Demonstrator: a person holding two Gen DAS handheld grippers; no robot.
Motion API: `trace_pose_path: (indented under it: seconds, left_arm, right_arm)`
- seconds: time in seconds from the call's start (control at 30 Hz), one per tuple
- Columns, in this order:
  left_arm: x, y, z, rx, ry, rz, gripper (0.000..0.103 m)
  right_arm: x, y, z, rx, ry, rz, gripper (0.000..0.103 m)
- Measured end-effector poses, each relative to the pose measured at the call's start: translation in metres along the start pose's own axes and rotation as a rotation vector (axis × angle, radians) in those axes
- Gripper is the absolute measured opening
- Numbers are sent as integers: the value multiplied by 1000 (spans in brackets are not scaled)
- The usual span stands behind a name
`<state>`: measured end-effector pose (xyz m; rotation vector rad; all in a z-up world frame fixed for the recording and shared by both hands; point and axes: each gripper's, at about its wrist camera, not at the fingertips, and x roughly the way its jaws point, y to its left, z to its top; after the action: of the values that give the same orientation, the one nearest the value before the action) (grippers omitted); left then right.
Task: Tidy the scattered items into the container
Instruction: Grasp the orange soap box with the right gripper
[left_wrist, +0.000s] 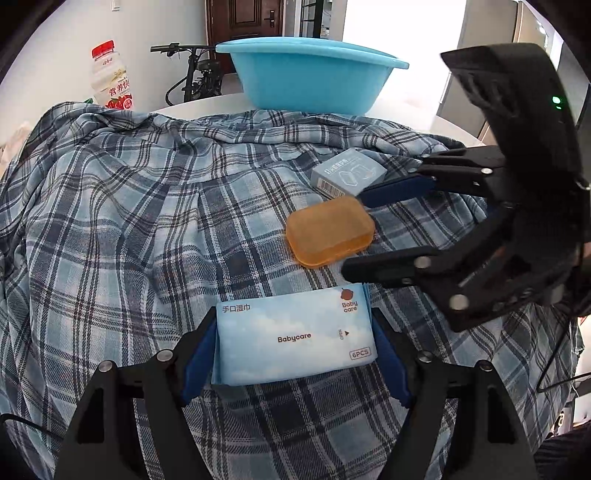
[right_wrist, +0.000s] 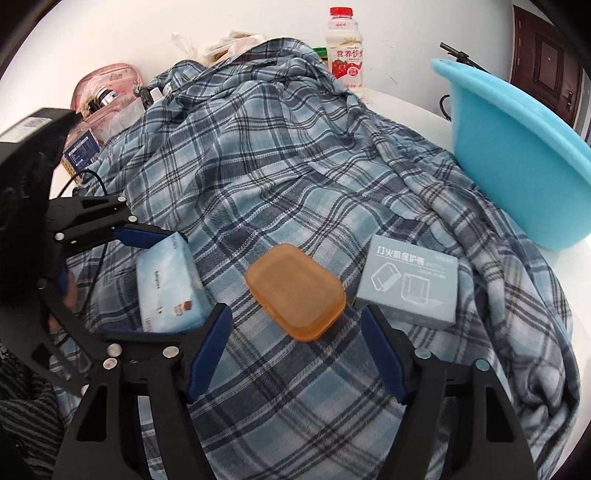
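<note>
A light blue Babycare wipes pack (left_wrist: 295, 338) lies on the plaid cloth between the fingers of my left gripper (left_wrist: 295, 332), which touch its two ends. It also shows in the right wrist view (right_wrist: 168, 280). An orange soap box (left_wrist: 330, 230) lies beyond it, with a grey carton (left_wrist: 349, 176) farther back. My right gripper (right_wrist: 295, 328) is open just short of the orange soap box (right_wrist: 295, 291), its fingers apart on either side. The grey carton (right_wrist: 410, 284) lies to its right. The blue basin (left_wrist: 306, 75) stands at the far edge, also at right in the right wrist view (right_wrist: 517, 155).
A blue plaid cloth (left_wrist: 129, 229) covers the white table (right_wrist: 424, 110). A drink bottle (right_wrist: 345, 44) stands at the back. A pink pouch (right_wrist: 107, 92) and small boxes lie at the far left. A bicycle (left_wrist: 195, 70) and a door stand behind the table.
</note>
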<state>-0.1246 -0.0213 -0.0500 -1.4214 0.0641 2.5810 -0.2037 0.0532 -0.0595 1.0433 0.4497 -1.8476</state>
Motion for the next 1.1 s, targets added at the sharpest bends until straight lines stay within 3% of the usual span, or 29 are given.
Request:
trace_pose_path:
  seconds: [0.33, 0.53, 0.9, 1.0, 1.1]
  left_arm:
    - [2, 5, -1, -5, 7, 11, 78]
    - [0, 5, 0, -7, 4, 4, 79]
    - [5, 7, 2, -12, 10, -1, 79]
    - [5, 6, 3, -6, 13, -2, 79]
    - [4, 6, 3, -3, 14, 4, 79]
  right_arm:
    - [13, 1, 6, -31, -21, 0, 71]
    - [15, 8, 7, -74, -8, -26, 48]
    - [-3, 11, -18, -65, 53, 9, 49]
    - [-4, 11, -22, -99, 40, 49, 64]
    - [-5, 16, -19, -158, 9, 52, 64]
